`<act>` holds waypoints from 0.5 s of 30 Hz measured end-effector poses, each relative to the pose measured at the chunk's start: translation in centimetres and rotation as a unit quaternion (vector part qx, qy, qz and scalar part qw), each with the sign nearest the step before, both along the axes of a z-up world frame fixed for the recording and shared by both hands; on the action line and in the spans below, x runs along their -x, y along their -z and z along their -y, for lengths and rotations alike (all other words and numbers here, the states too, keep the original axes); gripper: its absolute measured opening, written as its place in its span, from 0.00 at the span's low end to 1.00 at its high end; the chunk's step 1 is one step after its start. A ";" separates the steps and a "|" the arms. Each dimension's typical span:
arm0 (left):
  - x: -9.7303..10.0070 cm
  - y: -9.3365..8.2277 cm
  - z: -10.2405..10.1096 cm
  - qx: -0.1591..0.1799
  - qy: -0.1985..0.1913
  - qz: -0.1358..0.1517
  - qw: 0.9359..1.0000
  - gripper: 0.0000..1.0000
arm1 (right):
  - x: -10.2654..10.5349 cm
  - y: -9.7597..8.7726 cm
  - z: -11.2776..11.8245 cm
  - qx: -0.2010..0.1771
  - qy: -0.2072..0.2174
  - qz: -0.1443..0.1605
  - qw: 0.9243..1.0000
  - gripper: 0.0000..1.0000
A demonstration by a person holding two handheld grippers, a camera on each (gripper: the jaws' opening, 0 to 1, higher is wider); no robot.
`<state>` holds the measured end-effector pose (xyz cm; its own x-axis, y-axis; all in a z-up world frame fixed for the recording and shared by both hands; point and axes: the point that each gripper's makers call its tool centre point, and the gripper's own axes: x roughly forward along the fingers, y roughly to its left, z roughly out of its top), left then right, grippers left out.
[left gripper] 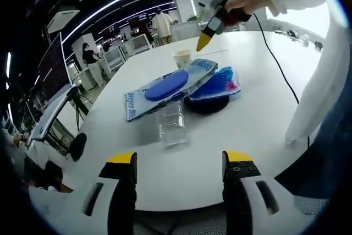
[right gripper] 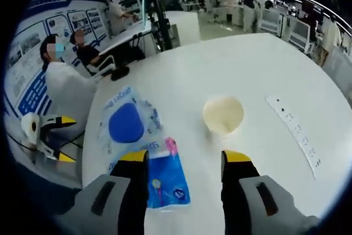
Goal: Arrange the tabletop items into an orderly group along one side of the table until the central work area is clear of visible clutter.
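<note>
While both tongs gape unladen, clear glass [left gripper: 172, 125] and paper cup [right gripper: 223, 114] upright, apart.

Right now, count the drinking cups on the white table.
2: a clear plastic cup near the table's edge, and a cream paper cup beyond the blue packets. Others may be hidden.

— What do we have beyond our left gripper [left gripper: 179, 160]?
— Its jaws stand apart, holding nothing. Just past them a clear glass [left gripper: 172, 123] stands upright on the white table [left gripper: 258, 119].
— And behind the glass?
— A white packet with a blue oval [left gripper: 170, 85], a blue pouch [left gripper: 223, 82] over a black disc [left gripper: 206, 104], then a paper cup [left gripper: 182, 58]. The right gripper [left gripper: 204, 41] hovers above the cup.
</note>
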<state>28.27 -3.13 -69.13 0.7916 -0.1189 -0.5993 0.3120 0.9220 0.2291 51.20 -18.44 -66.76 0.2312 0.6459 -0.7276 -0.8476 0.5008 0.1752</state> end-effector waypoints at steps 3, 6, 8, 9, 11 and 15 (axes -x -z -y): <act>0.1 0.1 0.1 -0.004 0.002 -0.004 1.000 0.63 | 0.8 -0.3 0.2 -0.012 0.009 -0.007 1.000 0.54; 0.1 0.1 0.1 -0.006 0.004 -0.003 1.000 0.63 | 1.5 -0.6 0.5 -0.021 0.017 -0.008 1.000 0.57; 0.0 0.1 0.0 -0.006 0.003 -0.002 1.000 0.63 | 1.9 -0.8 0.5 -0.036 0.034 -0.017 0.999 0.61; 0.0 0.1 0.0 -0.005 0.003 -0.001 1.000 0.63 | 2.0 -0.9 0.5 -0.040 0.038 -0.020 0.998 0.63; 0.0 0.1 0.1 -0.006 0.004 -0.002 1.000 0.63 | 2.3 -1.3 0.8 -0.063 0.060 -0.034 0.996 0.63; 0.0 0.1 0.2 -0.008 0.007 -0.002 1.000 0.63 | 3.2 -1.5 1.5 -0.067 0.067 -0.039 0.995 0.64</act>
<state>28.26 -3.28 -69.21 0.7877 -0.1196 -0.6043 0.3256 0.9136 0.2435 47.97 -19.95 -65.30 0.2684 0.7052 -0.6562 -0.7563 0.5762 0.3099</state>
